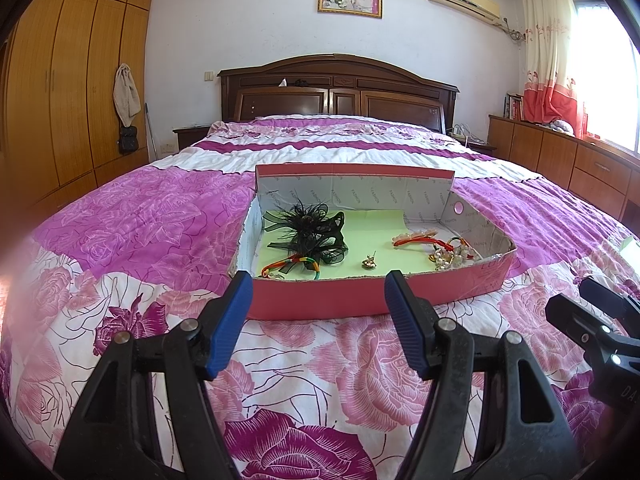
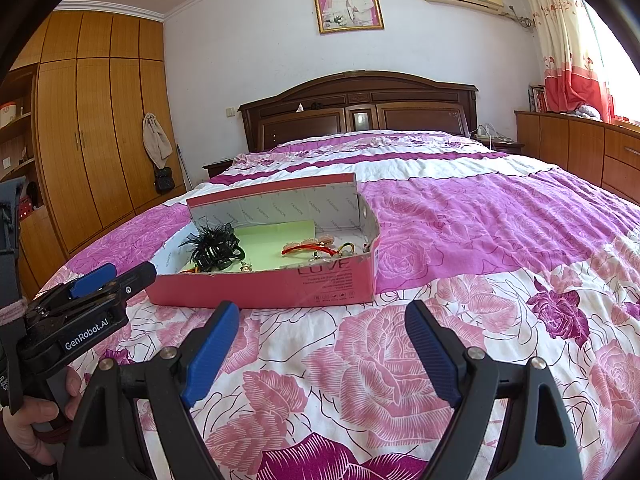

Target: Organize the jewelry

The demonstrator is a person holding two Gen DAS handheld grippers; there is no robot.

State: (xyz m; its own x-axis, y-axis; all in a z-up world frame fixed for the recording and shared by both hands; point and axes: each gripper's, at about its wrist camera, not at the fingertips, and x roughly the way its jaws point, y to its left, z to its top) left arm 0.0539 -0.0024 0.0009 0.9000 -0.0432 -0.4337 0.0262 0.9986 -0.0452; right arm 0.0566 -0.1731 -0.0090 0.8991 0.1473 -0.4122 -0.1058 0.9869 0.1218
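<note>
A pink cardboard box [image 1: 360,298] with a green lining lies on the bed; it also shows in the right wrist view [image 2: 256,286]. Inside lie a black feathered hair ornament [image 1: 308,230], a red and green cord bracelet [image 1: 290,265], a small gold earring [image 1: 369,263], a red cord piece [image 1: 416,240] and a pearl cluster [image 1: 450,259]. My left gripper [image 1: 318,284] is open and empty just in front of the box. My right gripper [image 2: 322,314] is open and empty, in front of the box's right end.
The bed has a pink and purple floral quilt [image 1: 160,220]. A wooden headboard [image 1: 340,88] stands behind, a wardrobe [image 1: 72,80] on the left, and low wooden cabinets [image 1: 560,152] on the right. The left gripper appears in the right wrist view [image 2: 116,276].
</note>
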